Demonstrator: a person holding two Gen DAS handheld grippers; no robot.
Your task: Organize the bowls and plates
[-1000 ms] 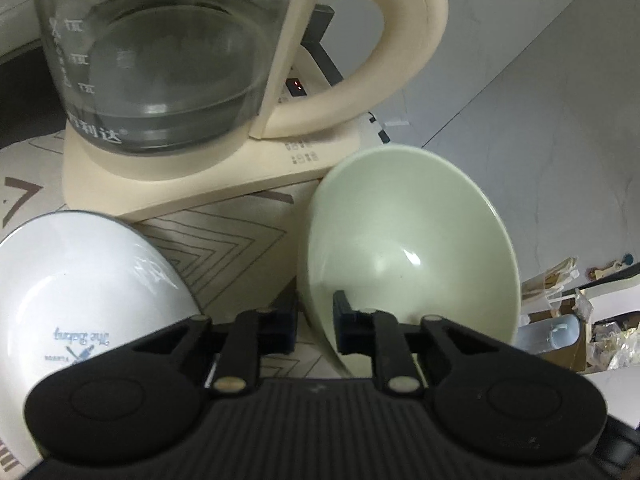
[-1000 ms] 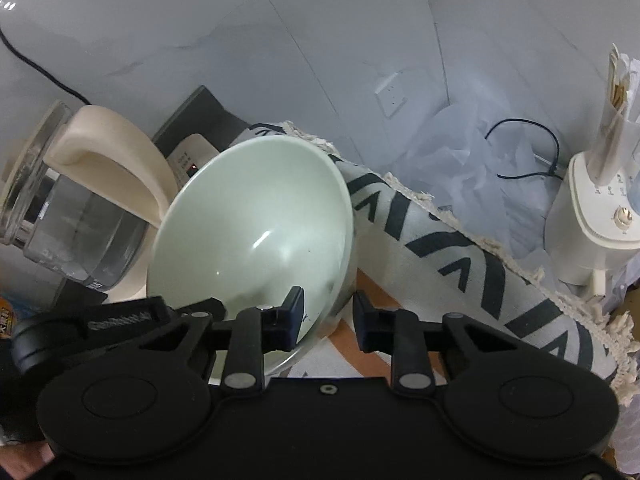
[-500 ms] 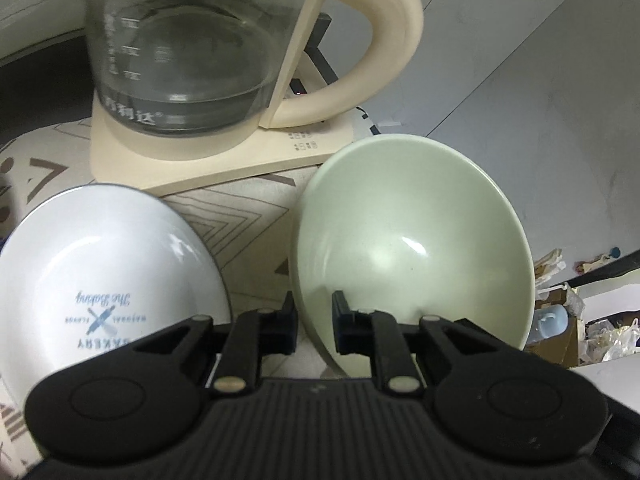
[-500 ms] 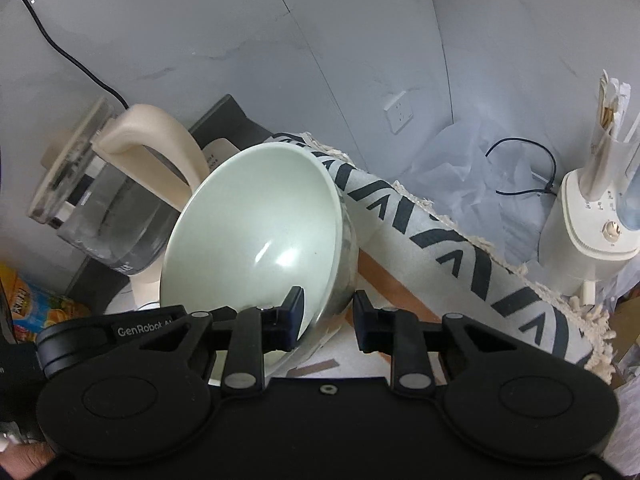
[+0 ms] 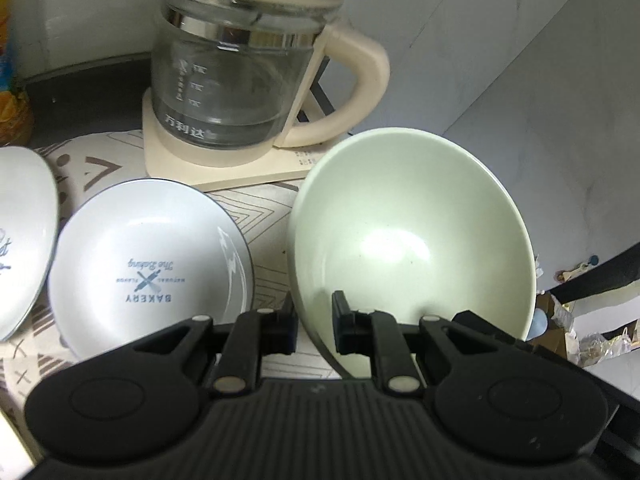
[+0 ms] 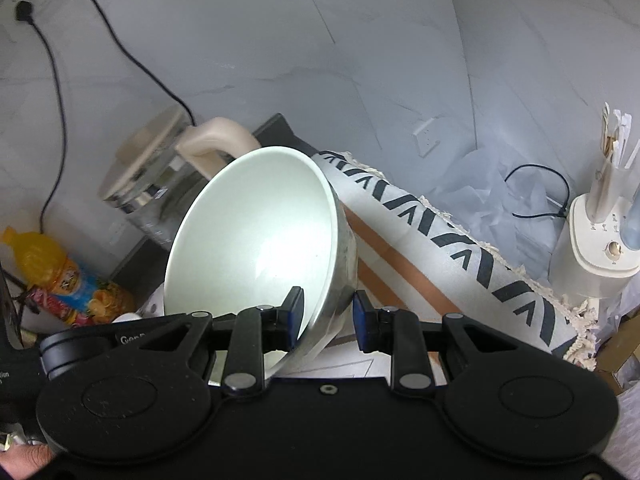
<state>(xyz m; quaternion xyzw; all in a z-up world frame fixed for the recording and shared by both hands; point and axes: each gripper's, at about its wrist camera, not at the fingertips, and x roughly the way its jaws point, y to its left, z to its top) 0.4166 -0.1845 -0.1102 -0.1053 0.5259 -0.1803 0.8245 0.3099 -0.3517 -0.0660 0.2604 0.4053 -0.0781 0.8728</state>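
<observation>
A pale green bowl [image 5: 412, 236] is held tilted in the air, and both grippers pinch its rim. My left gripper [image 5: 314, 322] is shut on its near-left rim. My right gripper [image 6: 328, 318] is shut on the rim of the same bowl [image 6: 260, 240], seen here from the other side. A white plate printed "BAKERY" [image 5: 148, 264] lies on the patterned mat left of the bowl. Part of another white plate [image 5: 20, 240] shows at the far left.
A glass kettle [image 5: 240, 80] on a cream base stands behind the plates, near the wall. A rolled patterned mat [image 6: 440, 232] lies to the right. An orange drink bottle [image 6: 60, 280] stands at the left, and a white appliance [image 6: 600, 252] at the right.
Both grippers have lifted the green bowl higher and pulled back from the kettle. More of the BAKERY plate, a second plate and the kettle lid have come into view.
</observation>
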